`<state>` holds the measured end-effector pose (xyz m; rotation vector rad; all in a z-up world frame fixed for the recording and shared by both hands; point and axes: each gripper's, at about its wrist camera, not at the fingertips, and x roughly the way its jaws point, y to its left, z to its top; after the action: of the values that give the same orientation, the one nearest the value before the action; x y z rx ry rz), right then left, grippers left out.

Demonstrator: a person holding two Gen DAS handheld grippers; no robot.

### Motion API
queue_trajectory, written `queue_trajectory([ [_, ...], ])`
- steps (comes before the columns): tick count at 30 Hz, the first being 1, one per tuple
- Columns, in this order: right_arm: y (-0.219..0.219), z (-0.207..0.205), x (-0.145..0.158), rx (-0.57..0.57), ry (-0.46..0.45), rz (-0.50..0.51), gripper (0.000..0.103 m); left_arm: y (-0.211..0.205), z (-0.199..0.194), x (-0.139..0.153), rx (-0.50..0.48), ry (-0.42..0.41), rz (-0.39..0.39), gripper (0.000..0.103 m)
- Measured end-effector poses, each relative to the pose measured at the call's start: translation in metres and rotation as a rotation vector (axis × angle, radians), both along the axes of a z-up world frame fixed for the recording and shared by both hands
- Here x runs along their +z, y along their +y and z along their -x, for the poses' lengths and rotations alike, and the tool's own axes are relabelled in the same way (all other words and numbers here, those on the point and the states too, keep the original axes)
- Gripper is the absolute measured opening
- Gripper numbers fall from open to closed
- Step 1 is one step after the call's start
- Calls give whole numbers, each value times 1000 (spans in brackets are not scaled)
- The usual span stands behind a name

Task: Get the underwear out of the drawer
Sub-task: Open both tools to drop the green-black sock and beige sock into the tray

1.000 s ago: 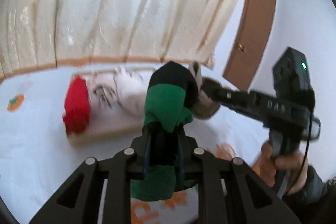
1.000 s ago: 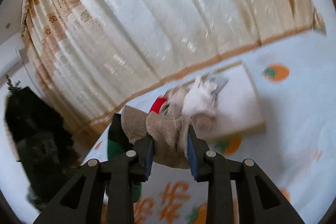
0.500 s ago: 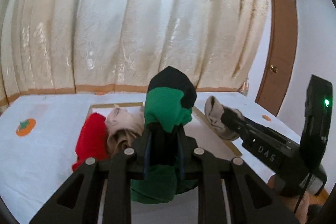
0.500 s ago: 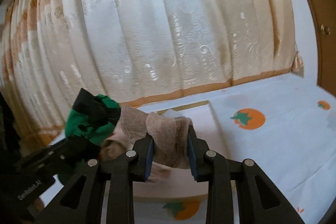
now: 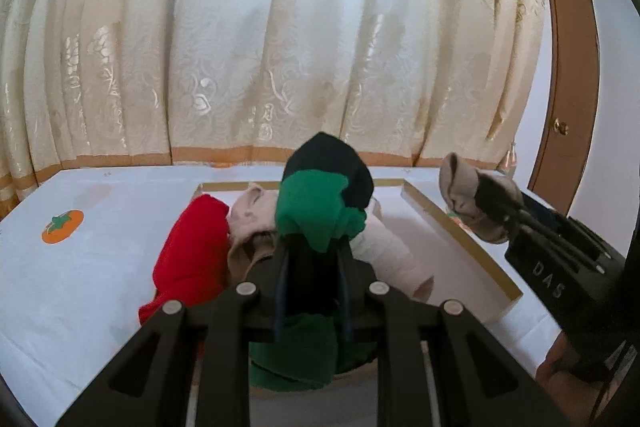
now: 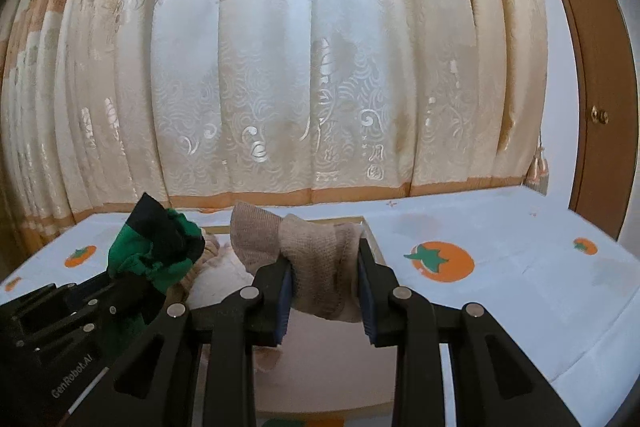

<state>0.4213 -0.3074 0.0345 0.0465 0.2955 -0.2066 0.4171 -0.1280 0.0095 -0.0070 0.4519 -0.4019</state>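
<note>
My left tongs [image 5: 312,247] pinched a green-and-black garment [image 5: 320,203], bunched above the tips and hanging below them, held over the shallow drawer [image 5: 460,239] that lay on a white sheet printed with orange persimmons [image 5: 63,226]. My right tongs [image 6: 324,279] clamped a beige knitted piece [image 6: 316,259], also above the drawer's near half. Inside the drawer lay a red garment [image 5: 192,251] at the left, touching a pale pink one [image 5: 250,211], with a white roll [image 5: 392,259] to the right. A cream patterned curtain [image 5: 280,47] hung behind.
</note>
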Motion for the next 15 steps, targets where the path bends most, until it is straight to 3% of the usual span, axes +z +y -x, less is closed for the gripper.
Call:
queue_trajectory([
  [7,1,-12,-1,-18,24,18,32,-9,-7,-5,14,17,-56,20],
  [10,-3,-14,-2,-40,38,-2,35,-11,-6,-5,26,13,-71,26],
  [11,-3,-16,-3,-39,49,-4,35,-11,-6,-5,33,11,-73,33],
  [14,-2,-20,-4,-34,74,3,45,-8,-4,-4,84,-5,-77,68],
  [15,-1,-20,-4,-34,73,5,57,-7,-3,-4,93,-12,-77,73],
])
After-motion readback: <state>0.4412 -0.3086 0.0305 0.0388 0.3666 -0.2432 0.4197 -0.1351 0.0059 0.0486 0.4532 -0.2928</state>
